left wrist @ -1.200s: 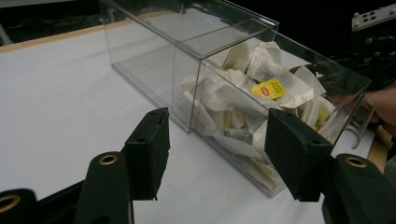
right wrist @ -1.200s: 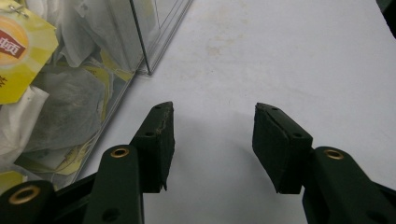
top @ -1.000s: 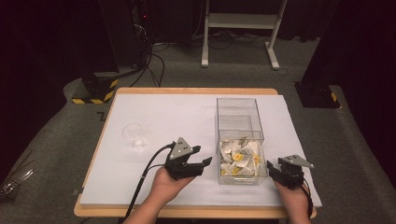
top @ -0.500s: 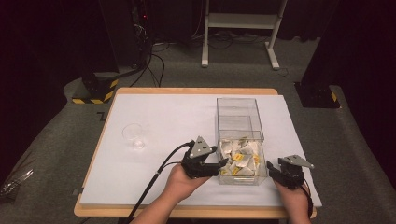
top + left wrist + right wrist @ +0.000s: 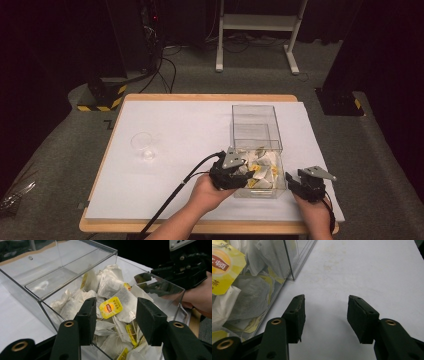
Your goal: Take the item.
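A clear plastic box (image 5: 254, 131) stands on the white table, its near half heaped with white tea bags (image 5: 260, 169) carrying yellow tags. My left gripper (image 5: 241, 176) reaches over the box's near left rim, open, its jaws spread above the tea bags (image 5: 117, 290) with a yellow tag (image 5: 111, 307) between them, nothing gripped. My right gripper (image 5: 292, 183) rests open on the table just right of the box's near corner. In the right gripper view its jaws (image 5: 325, 312) are spread over bare table, the box wall (image 5: 295, 258) to their left.
A small clear glass cup (image 5: 144, 145) stands on the table's left part. The white table cover (image 5: 180, 125) lies on a wooden top. Beyond the table are black equipment, cables and a white stand (image 5: 257, 30) on the grey floor.
My left gripper has moved right from the table beside the box to over the box's near rim, above the tea bags. The right gripper has stayed put.
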Tool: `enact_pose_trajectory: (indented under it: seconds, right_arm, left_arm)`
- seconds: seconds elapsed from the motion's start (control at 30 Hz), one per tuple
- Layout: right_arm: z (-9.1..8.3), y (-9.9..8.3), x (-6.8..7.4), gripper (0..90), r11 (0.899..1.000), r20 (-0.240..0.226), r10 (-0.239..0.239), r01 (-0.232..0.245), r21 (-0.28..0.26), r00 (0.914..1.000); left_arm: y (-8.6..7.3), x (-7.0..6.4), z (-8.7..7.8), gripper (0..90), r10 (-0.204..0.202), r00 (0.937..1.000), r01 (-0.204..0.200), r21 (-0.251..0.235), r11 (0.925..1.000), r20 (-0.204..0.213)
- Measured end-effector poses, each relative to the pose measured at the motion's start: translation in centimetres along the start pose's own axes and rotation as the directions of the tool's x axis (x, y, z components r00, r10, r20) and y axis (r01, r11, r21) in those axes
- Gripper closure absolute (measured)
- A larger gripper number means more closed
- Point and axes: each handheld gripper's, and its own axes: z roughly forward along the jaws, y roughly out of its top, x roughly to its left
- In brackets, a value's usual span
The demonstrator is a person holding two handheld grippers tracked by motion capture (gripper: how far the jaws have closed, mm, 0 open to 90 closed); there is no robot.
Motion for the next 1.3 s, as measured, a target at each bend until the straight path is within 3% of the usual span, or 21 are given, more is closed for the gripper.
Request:
enact_pose_trajectory:
  seconds: [0.43,0.67,1.0,1.1,1.3]
  right_arm:
    - [0.0,0.0,0.0,49.0,1.000,0.003,0.000,0.000,-0.001,1.0000]
    - [0.0,0.0,0.0,49.0,1.000,0.003,0.000,0.000,-0.001,1.0000]
    - [0.0,0.0,0.0,48.9,1.000,0.001,-0.002,0.002,-0.003,1.0000]
    - [-0.1,0.0,0.0,48.8,1.000,-0.001,-0.003,0.003,-0.005,1.0000]
    - [-0.1,0.0,0.0,48.7,1.000,-0.001,-0.003,0.003,-0.006,1.0000]
  left_arm:
    - [-0.2,-0.4,1.0,65.4,0.046,0.9985,-0.045,0.056,0.9974,-0.030]
    - [-0.4,-0.8,1.5,67.7,0.087,0.9954,-0.082,0.102,0.9914,-0.041]
    - [-0.3,-0.7,2.0,71.6,0.061,0.9976,-0.056,0.143,0.9882,-0.032]
    - [-0.3,-0.9,2.0,75.9,0.068,0.9964,-0.059,0.155,0.9862,-0.052]
    - [-0.4,-0.8,2.1,89.7,0.037,0.9986,-0.031,0.155,0.9874,-0.038]
